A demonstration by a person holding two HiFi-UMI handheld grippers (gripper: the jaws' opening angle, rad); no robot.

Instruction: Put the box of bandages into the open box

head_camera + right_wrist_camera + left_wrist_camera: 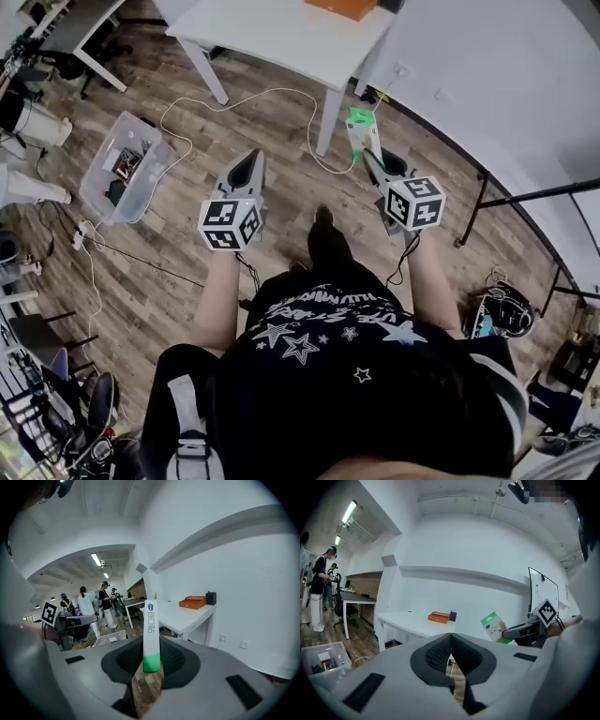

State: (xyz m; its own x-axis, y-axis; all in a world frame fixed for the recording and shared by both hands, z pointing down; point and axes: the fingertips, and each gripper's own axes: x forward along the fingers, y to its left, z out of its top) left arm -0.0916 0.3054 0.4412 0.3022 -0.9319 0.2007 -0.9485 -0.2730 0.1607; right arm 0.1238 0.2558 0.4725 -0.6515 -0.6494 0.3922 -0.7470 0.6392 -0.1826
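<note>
The box of bandages (361, 131) is white with a green end, and my right gripper (367, 155) is shut on it above the wooden floor. In the right gripper view the box (151, 634) stands upright, edge-on, between the jaws. From the left gripper view it shows at the right (492, 626). My left gripper (242, 178) is shut with nothing in it, its pads (440, 651) touching. An orange box (342, 7) lies on the white table (281, 42) ahead; I cannot tell whether it is open. It also shows as the orange box (195, 602) beside a small black object (210, 597).
A clear plastic bin (122, 164) with odds and ends sits on the floor at the left. White cables (234, 103) trail across the floor near the table legs. Several people (101, 604) stand by desks further back. A black frame (525, 202) stands at the right.
</note>
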